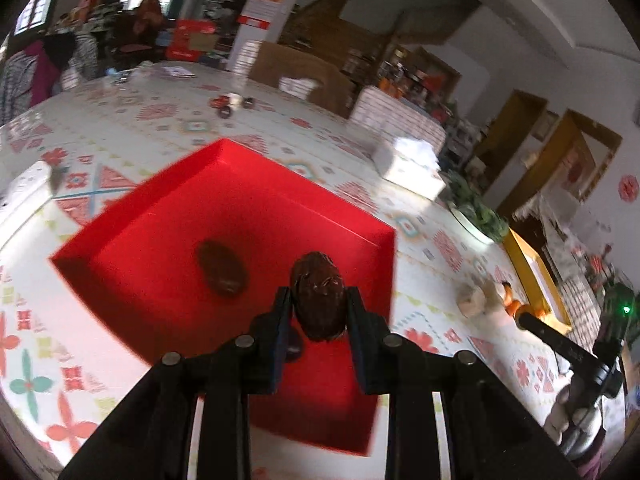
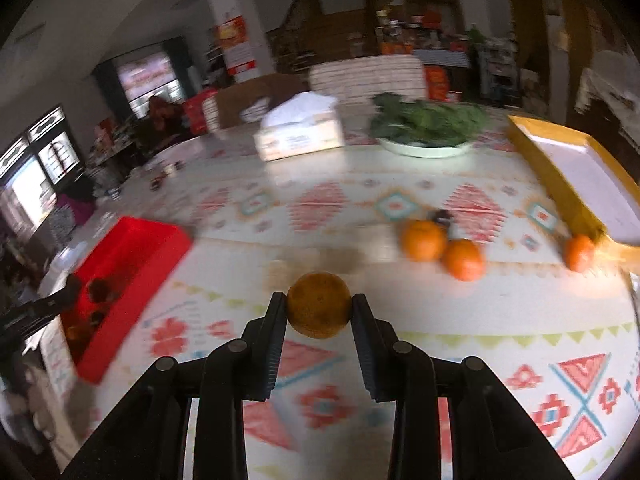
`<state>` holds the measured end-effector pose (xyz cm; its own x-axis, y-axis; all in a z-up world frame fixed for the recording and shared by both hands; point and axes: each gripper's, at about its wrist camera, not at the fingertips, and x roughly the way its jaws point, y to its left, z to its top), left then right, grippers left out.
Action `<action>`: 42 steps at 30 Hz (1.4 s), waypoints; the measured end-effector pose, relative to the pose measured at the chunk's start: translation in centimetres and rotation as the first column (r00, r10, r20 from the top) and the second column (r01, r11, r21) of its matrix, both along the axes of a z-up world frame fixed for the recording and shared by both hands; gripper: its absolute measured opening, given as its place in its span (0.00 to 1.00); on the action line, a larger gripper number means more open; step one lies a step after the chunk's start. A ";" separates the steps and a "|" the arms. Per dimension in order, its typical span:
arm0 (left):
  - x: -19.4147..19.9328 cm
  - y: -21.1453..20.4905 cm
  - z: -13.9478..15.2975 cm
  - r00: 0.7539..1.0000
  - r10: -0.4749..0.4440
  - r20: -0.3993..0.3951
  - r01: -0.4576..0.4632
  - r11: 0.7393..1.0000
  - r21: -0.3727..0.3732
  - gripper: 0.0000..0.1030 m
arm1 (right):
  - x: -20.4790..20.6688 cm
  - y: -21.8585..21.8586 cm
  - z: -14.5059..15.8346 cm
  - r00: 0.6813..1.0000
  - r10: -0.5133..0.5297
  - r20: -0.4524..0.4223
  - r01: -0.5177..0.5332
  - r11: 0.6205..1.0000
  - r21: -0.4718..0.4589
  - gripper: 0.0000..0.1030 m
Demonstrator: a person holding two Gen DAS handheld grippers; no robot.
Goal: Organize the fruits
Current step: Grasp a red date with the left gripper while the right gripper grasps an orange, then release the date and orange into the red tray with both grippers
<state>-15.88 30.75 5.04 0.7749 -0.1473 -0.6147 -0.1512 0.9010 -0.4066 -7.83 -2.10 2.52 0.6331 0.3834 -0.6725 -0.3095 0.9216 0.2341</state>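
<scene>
Three loose oranges (image 2: 424, 239), two dates (image 1: 319, 295) visible.

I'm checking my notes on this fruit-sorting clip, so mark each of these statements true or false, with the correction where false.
1. The left tongs grip a dark brown fruit above the red tray. True.
2. The red tray holds no fruit. False: a dark fruit lies on its floor.
3. The right tongs are open with nothing between them. False: they are shut on a round orange-brown fruit.
4. Three oranges lie on the tablecloth. True.
5. The greens sit in the yellow tray. False: they sit on a white plate.
</scene>
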 end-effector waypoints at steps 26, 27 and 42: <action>1.6 7.2 -2.8 0.991 0.113 -0.072 -0.117 0.992 -0.056 0.55 | 3.0 27.4 -2.8 0.892 0.431 -0.134 -0.442 0.894 -0.066 0.35; 1.5 7.4 -2.7 0.990 0.122 -0.067 -0.126 0.990 -0.060 0.56 | 3.1 27.5 -2.9 0.893 0.429 -0.134 -0.441 0.895 -0.069 0.36; -0.2 8.4 -1.8 0.991 0.129 -0.044 -0.135 0.976 -0.169 0.70 | 2.6 24.2 -0.9 0.931 0.358 -0.063 -0.359 0.933 -0.003 0.37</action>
